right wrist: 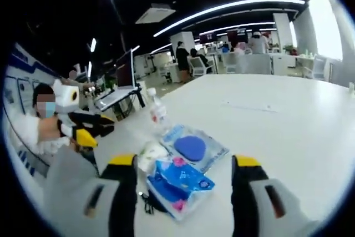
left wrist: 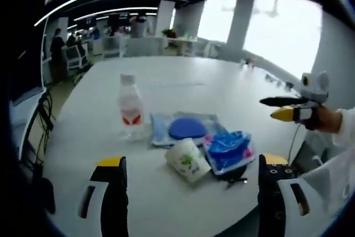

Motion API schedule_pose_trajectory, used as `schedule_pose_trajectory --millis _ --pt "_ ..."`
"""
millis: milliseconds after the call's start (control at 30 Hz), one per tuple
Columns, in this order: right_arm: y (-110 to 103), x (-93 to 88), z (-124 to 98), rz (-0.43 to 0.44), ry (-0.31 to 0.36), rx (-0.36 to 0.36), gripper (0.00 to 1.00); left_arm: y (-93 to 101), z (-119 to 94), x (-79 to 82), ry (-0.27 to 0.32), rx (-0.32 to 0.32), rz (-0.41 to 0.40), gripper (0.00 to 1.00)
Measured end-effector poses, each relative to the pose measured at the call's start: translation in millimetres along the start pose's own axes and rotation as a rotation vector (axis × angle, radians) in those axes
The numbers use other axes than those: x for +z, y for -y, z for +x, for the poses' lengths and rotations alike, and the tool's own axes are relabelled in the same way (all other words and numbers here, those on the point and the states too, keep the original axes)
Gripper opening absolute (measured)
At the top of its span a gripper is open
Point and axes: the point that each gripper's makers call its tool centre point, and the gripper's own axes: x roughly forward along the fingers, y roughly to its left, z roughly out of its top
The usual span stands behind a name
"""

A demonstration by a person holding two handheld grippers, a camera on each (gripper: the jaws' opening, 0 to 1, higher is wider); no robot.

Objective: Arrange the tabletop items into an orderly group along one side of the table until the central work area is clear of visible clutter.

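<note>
Four items sit bunched on the smooth white desk [left wrist: 183, 81], near its edge. In the left gripper view, a clear plastic bottle [left wrist: 131, 107] with a white cap and a red-and-white label stands upright at about 10 o'clock of the bunch. Just beside it, toward 3 o'clock, lies a flat, glossy transparent pouch [left wrist: 186, 127] holding a round, dark-blue disc. A white paper cup [left wrist: 188, 160] with a green print lies on its side at 6 o'clock of the pouch, touching a crinkled blue plastic packet [left wrist: 229, 151] with pink edging at its 3 o'clock. A small dark clip-like thing [left wrist: 237, 181] lies just below the packet; what it is I cannot tell.

The left hand-held gripper [left wrist: 193, 192] hovers short of the bunch, its black, yellow-tipped jaws spread wide with nothing between them. The right hand-held gripper [left wrist: 280, 108] enters that view at 3 o'clock, well apart from the items, its dark and yellow jaws nearly together and carrying nothing.

In the right gripper view, the right hand-held gripper [right wrist: 186, 184] frames the blue packet [right wrist: 180, 184] and cup [right wrist: 151, 156] without touching them; the pouch [right wrist: 194, 147] and bottle [right wrist: 158, 114] lie beyond. The left hand-held gripper [right wrist: 91, 129] shows at 9 o'clock.
</note>
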Motion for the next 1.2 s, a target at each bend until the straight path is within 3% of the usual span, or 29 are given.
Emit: schedule_pose_trajectory --millis 133,267,367,633,767,900,1133,1200 --pt "4.6 -14.2 0.2 0.034 -0.031 -0.027 0.66 0.8 1.8 3.6 0.004 -0.012 -0.003 0.95" --pt "4.1 -22.6 -0.9 0.036 -0.034 -0.044 0.65 4.4 12.0 0.7 -0.027 -0.042 0.045 0.94" --pt "7.2 -34.5 1.4 0.059 -0.066 -0.063 0.64 8.3 16.4 5.8 -0.016 -0.054 0.059 0.91" --pt "7.0 -46.6 0.5 0.023 -0.113 -0.104 0.60 43.5 39.4 0.9 -0.036 -0.110 0.105 0.82" --pt "10.7 -51.5 -1.9 0.068 -0.114 -0.139 0.57 63.0 56.1 -8.8 -0.085 -0.160 0.127 0.78" --pt "7.9 -58.7 -3.0 0.071 -0.131 -0.163 0.54 73.6 68.2 -5.3 -0.085 -0.201 0.146 0.72" --pt "8.4 -66.7 -4.7 0.084 -0.157 -0.211 0.47 70.5 82.8 -9.6 -0.123 -0.204 0.162 0.63" --pt "10.9 -67.4 -3.5 0.080 -0.150 -0.223 0.46 67.0 87.6 -16.9 -0.151 -0.203 0.246 0.58"
